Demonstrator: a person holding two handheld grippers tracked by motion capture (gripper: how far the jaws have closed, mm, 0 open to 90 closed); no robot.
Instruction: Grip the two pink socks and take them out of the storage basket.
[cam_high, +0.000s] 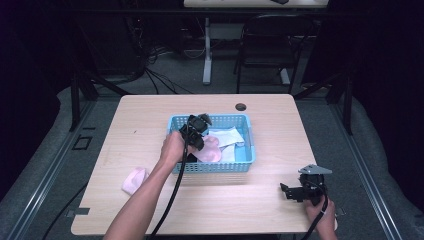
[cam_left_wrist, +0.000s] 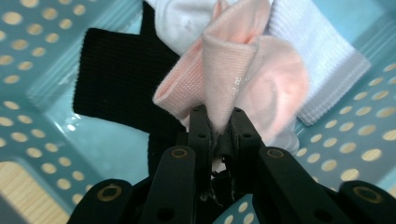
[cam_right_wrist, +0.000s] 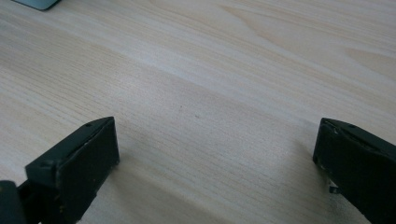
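Our left gripper (cam_left_wrist: 218, 122) has its fingers pinching the pink sock (cam_left_wrist: 233, 74) over the blue basket (cam_high: 246, 141); our right gripper (cam_right_wrist: 215, 149) rests on the tabletop (cam_right_wrist: 210, 70), fingers spread.

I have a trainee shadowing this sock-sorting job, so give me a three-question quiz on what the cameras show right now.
1. True or false: the left gripper has its jaws shut on the soft pink knitted sock.
2. Which gripper rests low over bare wood, jaws wide apart? A) left B) right
3. Fill in: a second pink sock lies on the light wooden table, outside the perforated blue plastic basket, on its ____ side in the high view.

Key:
1. True; fabric is pinched between the jaws above the basket, over the black sock and white socks.
2. B, the right gripper.
3. Left.
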